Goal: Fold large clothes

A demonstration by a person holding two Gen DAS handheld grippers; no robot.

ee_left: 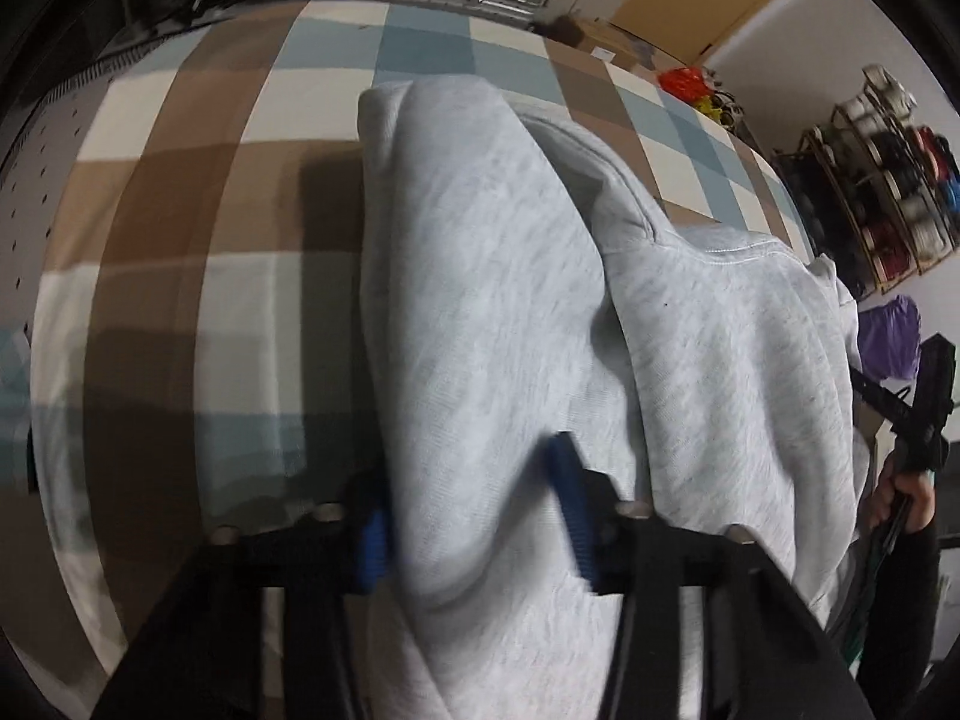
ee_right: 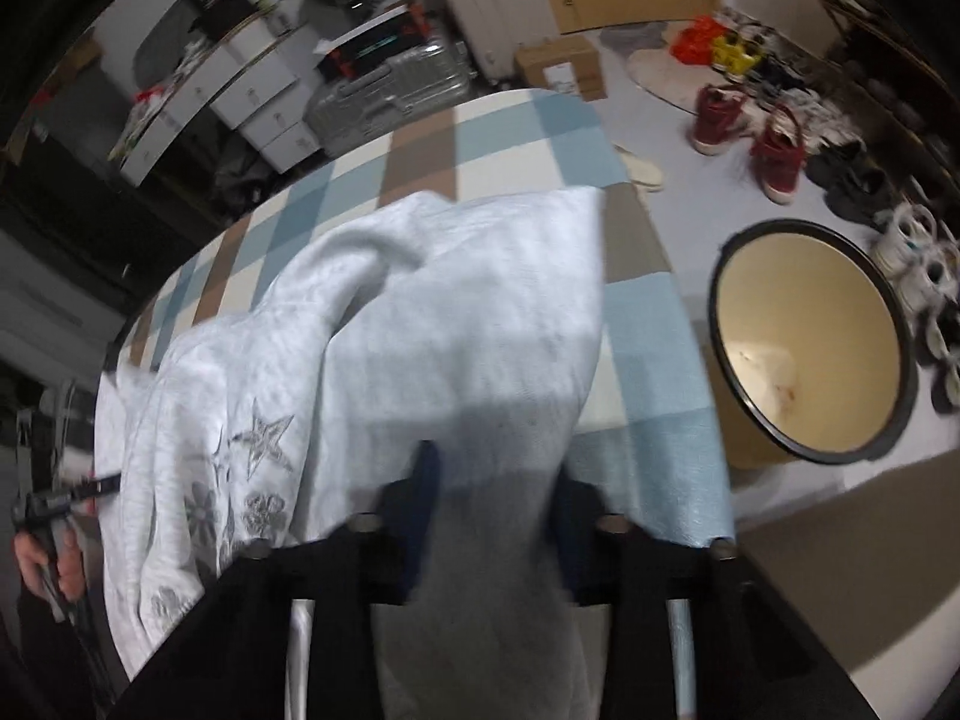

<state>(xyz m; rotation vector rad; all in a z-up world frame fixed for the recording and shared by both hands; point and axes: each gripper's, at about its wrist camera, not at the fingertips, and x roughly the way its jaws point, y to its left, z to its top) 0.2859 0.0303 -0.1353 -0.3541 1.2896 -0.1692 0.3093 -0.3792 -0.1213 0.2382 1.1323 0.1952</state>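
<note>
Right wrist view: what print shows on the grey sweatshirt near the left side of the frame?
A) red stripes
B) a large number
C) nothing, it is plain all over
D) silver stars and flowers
D: on the grey sweatshirt, a silvery star and flower shapes show on the fabric left of the right gripper, whose fingers close on the cloth.

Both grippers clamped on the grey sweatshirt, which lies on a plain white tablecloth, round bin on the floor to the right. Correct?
One thing is off: the cloth is not plain white. Both wrist views show a checked tablecloth in blue, brown and white. The rest holds: the left gripper and right gripper each have their jaws shut on the grey sweatshirt, and the round bin stands on the floor to the right.
</note>
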